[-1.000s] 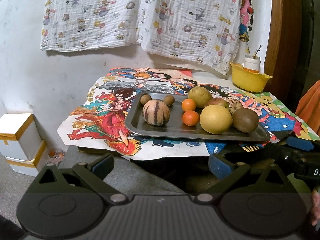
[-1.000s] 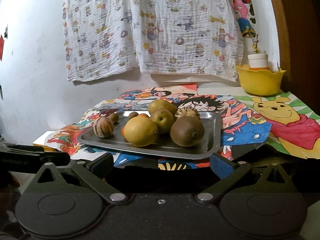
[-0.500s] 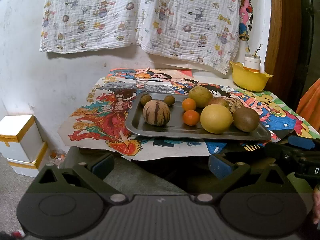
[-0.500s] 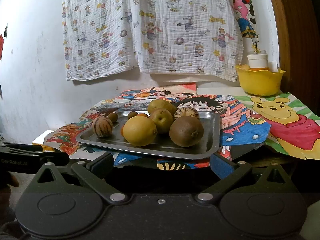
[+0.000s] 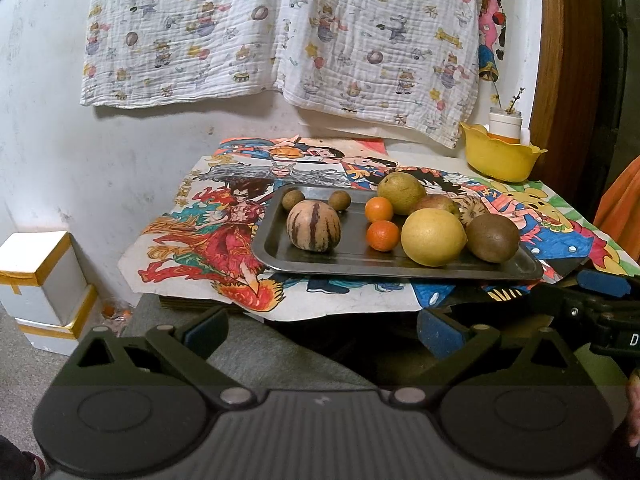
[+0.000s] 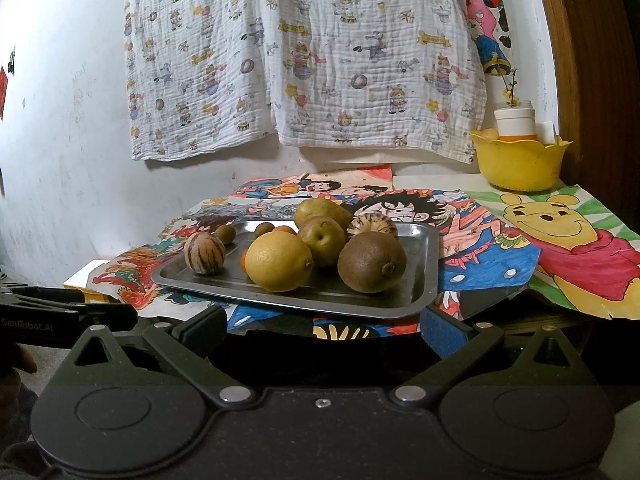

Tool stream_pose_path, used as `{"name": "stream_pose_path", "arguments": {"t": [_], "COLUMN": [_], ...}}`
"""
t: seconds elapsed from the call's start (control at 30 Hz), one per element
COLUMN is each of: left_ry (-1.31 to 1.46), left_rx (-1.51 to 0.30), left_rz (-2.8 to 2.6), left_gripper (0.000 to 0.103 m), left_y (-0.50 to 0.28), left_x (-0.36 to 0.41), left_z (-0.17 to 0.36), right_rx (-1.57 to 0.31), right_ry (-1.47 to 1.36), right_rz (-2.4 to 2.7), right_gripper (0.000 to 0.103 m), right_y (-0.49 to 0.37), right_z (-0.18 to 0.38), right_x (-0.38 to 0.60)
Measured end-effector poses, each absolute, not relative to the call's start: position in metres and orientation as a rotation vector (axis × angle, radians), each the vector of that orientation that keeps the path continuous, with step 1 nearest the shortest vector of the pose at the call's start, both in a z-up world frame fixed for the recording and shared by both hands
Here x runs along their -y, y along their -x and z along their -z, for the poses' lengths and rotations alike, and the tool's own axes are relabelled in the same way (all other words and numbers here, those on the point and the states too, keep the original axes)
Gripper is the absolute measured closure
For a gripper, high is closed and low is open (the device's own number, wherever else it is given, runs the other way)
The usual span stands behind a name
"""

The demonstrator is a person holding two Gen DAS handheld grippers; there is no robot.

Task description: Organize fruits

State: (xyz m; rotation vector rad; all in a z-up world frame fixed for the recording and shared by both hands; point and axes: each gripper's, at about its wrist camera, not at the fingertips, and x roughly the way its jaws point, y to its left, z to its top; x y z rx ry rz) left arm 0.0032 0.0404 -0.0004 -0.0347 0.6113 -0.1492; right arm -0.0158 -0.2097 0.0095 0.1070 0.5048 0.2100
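Black left tool — blue fingertips, silver screws.

Left wrist view: looks forward along own fingers from below table edge, slightly from left, facing wall; metal tray mid-frame, near. Right gripper body shows at right edge. Right wrist view: lower and more to right, same facing; tray centre frame, near. Left gripper body shows at left edge. Shared: tray with fruit, cartoon posters, hanging cloth, yellow bowl upper right.

Printed cloth on wall, yellow bowl, white boxes, cartoon posters
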Motion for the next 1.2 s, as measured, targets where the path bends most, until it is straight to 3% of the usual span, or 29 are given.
{"name": "stream_pose_path", "arguments": {"t": [1.2], "left_ry": [0.017], "left_rx": [-0.609], "left_rz": [0.146], "left_gripper": [0.000], "left_y": [-0.0011], "left_x": [-0.0407], "left_z": [0.0006], "right_rx": [-0.513], "right_ry": [-0.099], "right_rz": [-0.211], "right_gripper": [0.001], "right_y": [0.0152], "right_z": [-0.0069], "right_x": [0.2112]}}
